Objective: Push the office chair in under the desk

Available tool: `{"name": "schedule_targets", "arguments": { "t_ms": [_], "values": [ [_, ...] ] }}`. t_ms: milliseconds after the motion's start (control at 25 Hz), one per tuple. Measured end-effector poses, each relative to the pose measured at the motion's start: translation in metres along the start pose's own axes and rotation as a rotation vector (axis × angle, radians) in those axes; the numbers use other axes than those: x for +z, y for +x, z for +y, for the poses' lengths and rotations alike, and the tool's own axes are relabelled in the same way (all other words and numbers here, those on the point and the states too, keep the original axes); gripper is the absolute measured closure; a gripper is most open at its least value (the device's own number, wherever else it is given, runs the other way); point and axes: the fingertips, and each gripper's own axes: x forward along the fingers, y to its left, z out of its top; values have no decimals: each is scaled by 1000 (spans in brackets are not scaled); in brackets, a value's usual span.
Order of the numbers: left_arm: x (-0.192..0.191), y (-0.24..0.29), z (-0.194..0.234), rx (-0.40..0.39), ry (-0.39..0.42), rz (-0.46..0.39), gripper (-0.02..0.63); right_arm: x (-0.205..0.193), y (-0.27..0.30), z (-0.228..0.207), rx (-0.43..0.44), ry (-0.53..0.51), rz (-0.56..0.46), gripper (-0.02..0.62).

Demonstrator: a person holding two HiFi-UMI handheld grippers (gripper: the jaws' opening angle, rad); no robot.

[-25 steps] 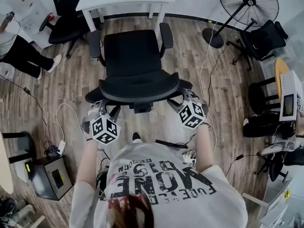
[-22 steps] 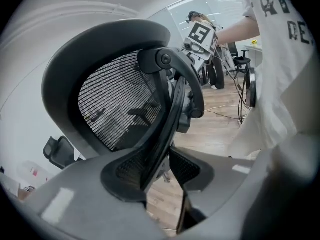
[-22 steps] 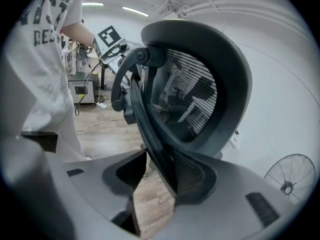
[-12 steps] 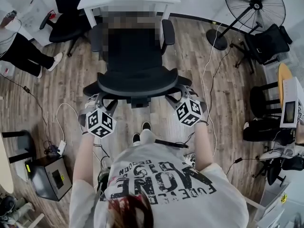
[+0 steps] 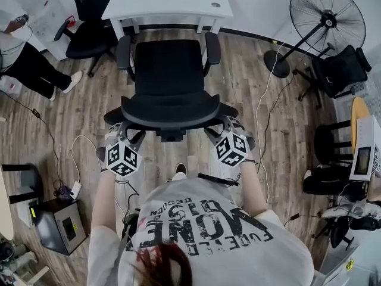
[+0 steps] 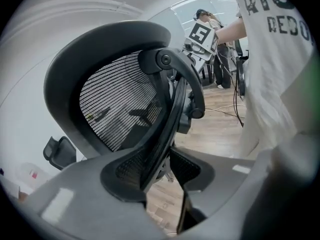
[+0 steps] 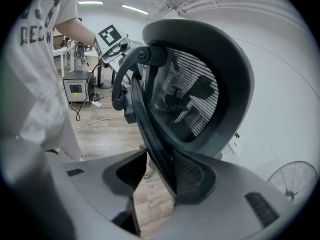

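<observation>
A black office chair (image 5: 168, 70) faces a white desk (image 5: 161, 5) at the top of the head view, its armrests near the desk's front edge. The mesh backrest (image 5: 169, 109) is toward me. My left gripper (image 5: 130, 131) straddles the backrest's left rim and my right gripper (image 5: 217, 127) its right rim. In the left gripper view the backrest (image 6: 120, 104) rim runs down between the jaws of the left gripper (image 6: 157, 176), against one pad, with a gap to the other. The right gripper view shows the same: backrest (image 7: 195, 99), right gripper (image 7: 155, 176).
A second black chair (image 5: 89, 34) stands left of the desk, a person (image 5: 30, 64) beside it. A floor fan (image 5: 327, 16) and another black chair (image 5: 342, 67) are at the right. Cables (image 5: 262, 106) trail over the wood floor. A black box (image 5: 56, 225) sits lower left.
The chair has rolled toward the desk, and both grippers have followed it on the backrest. My feet have stepped forward behind it.
</observation>
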Motion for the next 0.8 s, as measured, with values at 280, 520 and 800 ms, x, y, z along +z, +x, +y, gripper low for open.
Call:
{"name": "schedule_targets", "arguments": {
  "t_ms": [280, 520, 800],
  "values": [
    [-4, 10, 28, 8, -6, -8, 445, 11, 16, -21, -1, -9, -2, 439],
    [-14, 18, 48, -2, 5, -10, 443, 21, 31, -30, -13, 3, 9, 439],
    [-28, 25, 75, -22, 15, -22, 443, 38, 51, -43, -26, 19, 23, 439]
  ]
}}
